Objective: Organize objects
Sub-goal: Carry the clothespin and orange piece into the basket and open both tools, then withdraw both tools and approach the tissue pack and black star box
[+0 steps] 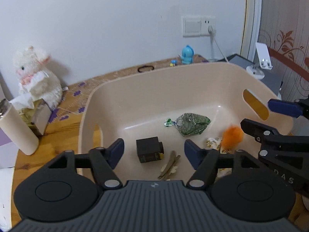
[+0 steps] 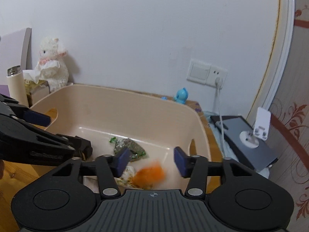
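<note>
A beige plastic bin [image 1: 146, 81] [image 2: 123, 100] stands on the wooden table. Inside lie a small black box [image 1: 149, 151], a clear bag of green stuff [image 1: 192, 123] [image 2: 129, 147], a bundle of sticks [image 1: 169, 165], a printed white packet [image 1: 212, 143] [image 2: 128, 176] and an orange fluffy toy [image 1: 231, 136] [image 2: 149, 174], which looks blurred. My left gripper [image 1: 153, 152] is open above the bin, around the black box from above. My right gripper [image 2: 149, 161] is open over the orange toy; it also shows in the left wrist view [image 1: 258, 116].
A white plush toy [image 1: 35, 75] [image 2: 53, 65], a tissue box [image 1: 34, 114] and a cream bottle [image 1: 17, 127] [image 2: 15, 85] stand left of the bin. A blue figurine [image 1: 186, 55] [image 2: 181, 95] and a hair band [image 1: 145, 69] lie behind it. A phone stand [image 1: 259, 63] [image 2: 255, 133] is at the right.
</note>
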The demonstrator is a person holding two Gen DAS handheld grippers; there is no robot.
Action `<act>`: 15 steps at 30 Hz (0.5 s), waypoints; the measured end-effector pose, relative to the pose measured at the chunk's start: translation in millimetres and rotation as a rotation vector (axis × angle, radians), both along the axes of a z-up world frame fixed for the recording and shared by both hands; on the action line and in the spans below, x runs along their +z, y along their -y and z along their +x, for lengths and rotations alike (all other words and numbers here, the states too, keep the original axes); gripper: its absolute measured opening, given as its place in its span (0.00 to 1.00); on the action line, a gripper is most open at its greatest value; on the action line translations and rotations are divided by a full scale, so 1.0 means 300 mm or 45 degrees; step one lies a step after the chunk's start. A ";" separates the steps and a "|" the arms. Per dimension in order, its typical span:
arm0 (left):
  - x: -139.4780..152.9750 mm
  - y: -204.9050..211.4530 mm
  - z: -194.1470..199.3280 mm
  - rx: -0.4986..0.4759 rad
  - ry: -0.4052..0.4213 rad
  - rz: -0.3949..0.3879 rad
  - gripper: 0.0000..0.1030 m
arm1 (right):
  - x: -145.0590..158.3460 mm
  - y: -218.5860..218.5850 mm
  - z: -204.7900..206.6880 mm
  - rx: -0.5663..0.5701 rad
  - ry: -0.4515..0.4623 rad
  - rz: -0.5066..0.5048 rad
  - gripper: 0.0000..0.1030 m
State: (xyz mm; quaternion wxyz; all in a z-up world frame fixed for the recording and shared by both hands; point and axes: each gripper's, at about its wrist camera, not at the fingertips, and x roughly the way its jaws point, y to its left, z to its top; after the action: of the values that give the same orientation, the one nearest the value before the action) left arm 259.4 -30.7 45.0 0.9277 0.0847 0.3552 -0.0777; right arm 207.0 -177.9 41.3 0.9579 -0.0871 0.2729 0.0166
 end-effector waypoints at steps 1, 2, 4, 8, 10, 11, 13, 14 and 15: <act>0.015 -0.008 -0.015 0.000 0.010 -0.013 0.71 | 0.012 0.002 -0.012 0.000 0.010 0.003 0.62; 0.030 -0.016 -0.030 0.000 0.021 -0.025 0.71 | 0.026 0.004 -0.027 0.000 0.021 0.007 0.63; 0.059 -0.030 -0.061 0.003 0.044 -0.039 0.74 | 0.049 0.003 -0.059 0.003 0.046 0.013 0.68; 0.108 -0.055 -0.129 0.023 0.081 -0.047 0.84 | 0.080 -0.007 -0.139 0.015 0.087 0.021 0.75; 0.126 -0.076 -0.172 0.029 0.090 -0.083 0.86 | 0.084 -0.011 -0.182 0.022 0.098 0.016 0.78; 0.130 -0.086 -0.190 0.028 0.088 -0.096 0.88 | 0.083 -0.013 -0.203 0.025 0.101 0.011 0.80; 0.132 -0.096 -0.229 0.020 0.085 -0.101 0.88 | 0.077 -0.017 -0.236 0.030 0.098 0.005 0.84; 0.127 -0.097 -0.246 0.009 0.084 -0.091 0.88 | 0.072 -0.018 -0.252 0.032 0.091 0.001 0.84; 0.120 -0.098 -0.265 0.001 0.083 -0.077 0.88 | 0.066 -0.018 -0.265 0.032 0.083 -0.003 0.84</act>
State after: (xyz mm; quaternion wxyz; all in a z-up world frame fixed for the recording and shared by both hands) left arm 179.8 -1.4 81.1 0.9410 0.0590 0.3221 -0.0853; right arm 127.5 -172.5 61.2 0.9660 -0.0922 0.2403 0.0253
